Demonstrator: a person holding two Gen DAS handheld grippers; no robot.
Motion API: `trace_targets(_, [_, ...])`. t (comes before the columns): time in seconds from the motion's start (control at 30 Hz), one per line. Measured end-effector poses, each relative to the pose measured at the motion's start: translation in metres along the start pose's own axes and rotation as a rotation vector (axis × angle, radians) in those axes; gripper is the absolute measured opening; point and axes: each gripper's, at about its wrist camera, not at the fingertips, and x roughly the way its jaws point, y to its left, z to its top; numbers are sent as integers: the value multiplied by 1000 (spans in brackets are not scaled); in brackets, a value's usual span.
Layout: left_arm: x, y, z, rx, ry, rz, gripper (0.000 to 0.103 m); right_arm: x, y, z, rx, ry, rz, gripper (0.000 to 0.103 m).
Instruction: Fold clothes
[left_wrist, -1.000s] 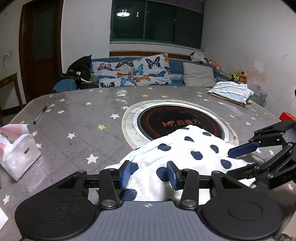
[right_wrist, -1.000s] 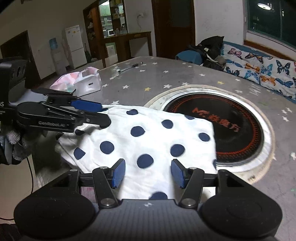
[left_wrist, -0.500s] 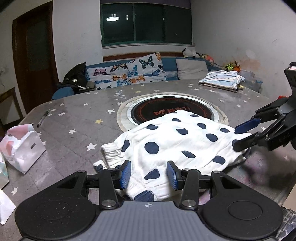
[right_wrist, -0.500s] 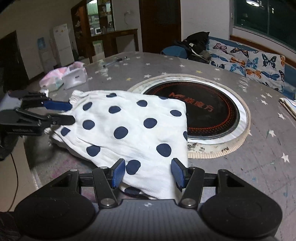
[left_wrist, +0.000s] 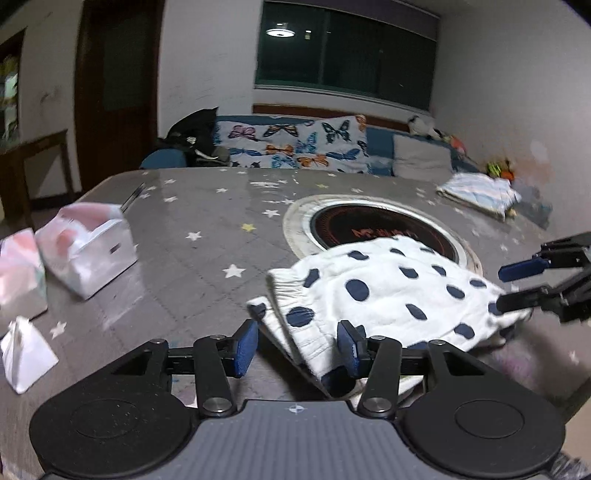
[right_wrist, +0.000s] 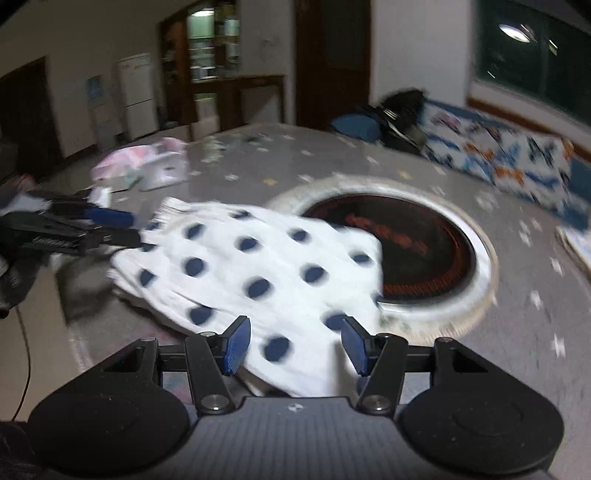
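One star-patterned table (left_wrist: 192, 254) carried the polka-dot garment (left_wrist: 384, 291), laid partly over the round hob (left_wrist: 369, 229), apparently for folding. Its edges were straddled unpressed by the opening left tool (left_wrist: 297, 347) and released right tool (right_wrist: 295, 345).
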Motion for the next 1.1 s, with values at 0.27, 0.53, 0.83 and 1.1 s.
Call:
trace_targets(0.27, [-9,21,4,-170,12,15,68,15,66,21,-248,2,112,56])
trace_targets(0.53, [-12,33,1,-320,33,-23,75,44,133,23,-548,21,128,56])
trace_targets(0.83, [-2,38,-2,-499,73,-95,82,67,178,10,-810,13,50,54])
trace_targets(1.1, [8,40,-7,-624,101,-130,88,67,182,10,-798,-11,58,31])
